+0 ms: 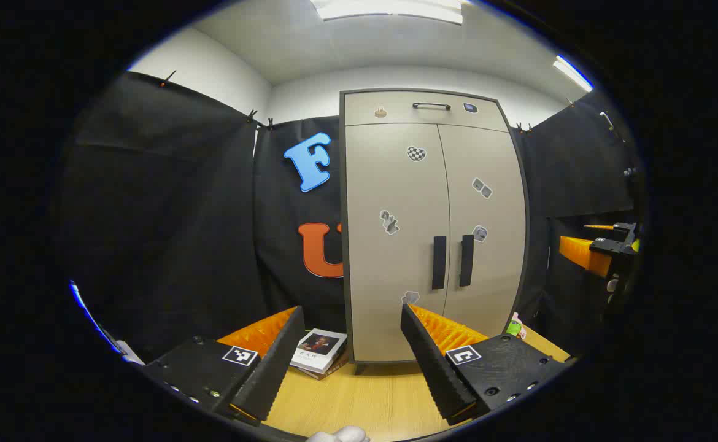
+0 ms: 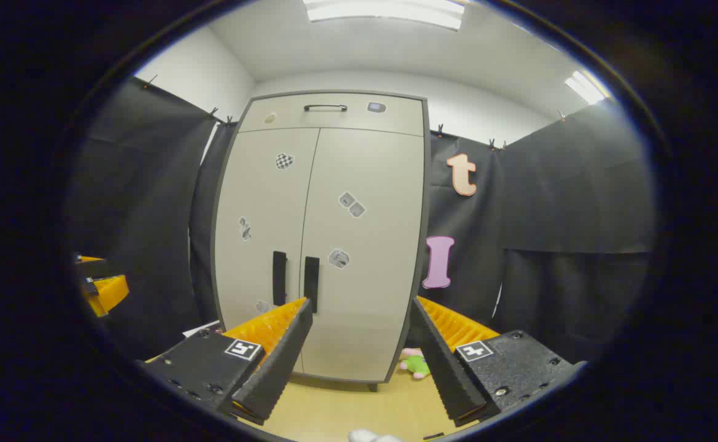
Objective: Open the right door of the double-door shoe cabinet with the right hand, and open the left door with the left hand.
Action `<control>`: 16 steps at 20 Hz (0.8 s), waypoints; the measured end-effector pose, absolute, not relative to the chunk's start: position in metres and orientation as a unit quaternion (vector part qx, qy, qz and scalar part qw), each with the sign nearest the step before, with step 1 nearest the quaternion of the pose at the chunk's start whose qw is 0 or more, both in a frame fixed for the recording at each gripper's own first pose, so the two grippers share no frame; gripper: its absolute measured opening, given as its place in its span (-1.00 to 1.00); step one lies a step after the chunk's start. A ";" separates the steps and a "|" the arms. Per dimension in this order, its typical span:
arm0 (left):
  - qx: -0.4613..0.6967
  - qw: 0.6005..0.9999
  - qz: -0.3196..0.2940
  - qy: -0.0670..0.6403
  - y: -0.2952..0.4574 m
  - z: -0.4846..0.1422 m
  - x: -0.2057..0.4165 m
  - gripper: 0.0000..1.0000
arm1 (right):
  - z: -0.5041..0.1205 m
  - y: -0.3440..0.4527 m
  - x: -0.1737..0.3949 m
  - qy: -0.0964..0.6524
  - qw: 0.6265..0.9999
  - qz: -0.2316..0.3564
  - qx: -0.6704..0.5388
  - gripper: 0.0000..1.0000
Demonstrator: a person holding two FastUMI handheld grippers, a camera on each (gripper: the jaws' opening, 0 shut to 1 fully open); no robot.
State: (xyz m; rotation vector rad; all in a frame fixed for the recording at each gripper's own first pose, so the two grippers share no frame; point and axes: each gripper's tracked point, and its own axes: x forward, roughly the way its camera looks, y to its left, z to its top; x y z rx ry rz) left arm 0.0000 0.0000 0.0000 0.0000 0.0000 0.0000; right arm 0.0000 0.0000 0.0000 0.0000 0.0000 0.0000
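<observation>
Left gripper view has the shoe cabinet standing upright on the tabletop straight ahead, both doors closed, the two black handles side by side at the middle seam. Left gripper fingers are spread wide, holding nothing. A book lies by the cabinet's base. Right gripper fingers, likewise wide and empty, face the cabinet, apart from it.

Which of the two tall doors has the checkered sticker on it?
The left door. Its checkered sticker sits near the top beside the centre seam; the right door carries only plain grey stickers. Both doors are shut.
</observation>
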 end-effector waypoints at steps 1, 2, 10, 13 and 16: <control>0.001 1.000 -0.002 0.000 -0.001 0.000 0.000 0.91 | -0.001 0.000 0.000 0.000 1.000 0.000 0.000 1.00; 0.002 1.000 -0.001 -0.001 0.000 0.001 0.000 0.91 | -0.001 0.000 0.001 0.001 1.000 0.001 0.001 1.00; 0.008 1.000 -0.002 0.001 -0.001 0.000 0.000 0.92 | -0.001 -0.006 0.000 -0.001 1.000 -0.006 0.004 1.00; 0.010 1.000 -0.005 0.002 -0.002 -0.001 0.000 0.91 | -0.004 -0.009 0.000 0.004 1.000 -0.010 0.005 1.00; 0.005 1.000 -0.010 0.004 -0.002 -0.002 0.000 0.91 | -0.001 -0.017 0.002 -0.002 1.000 -0.021 0.000 1.00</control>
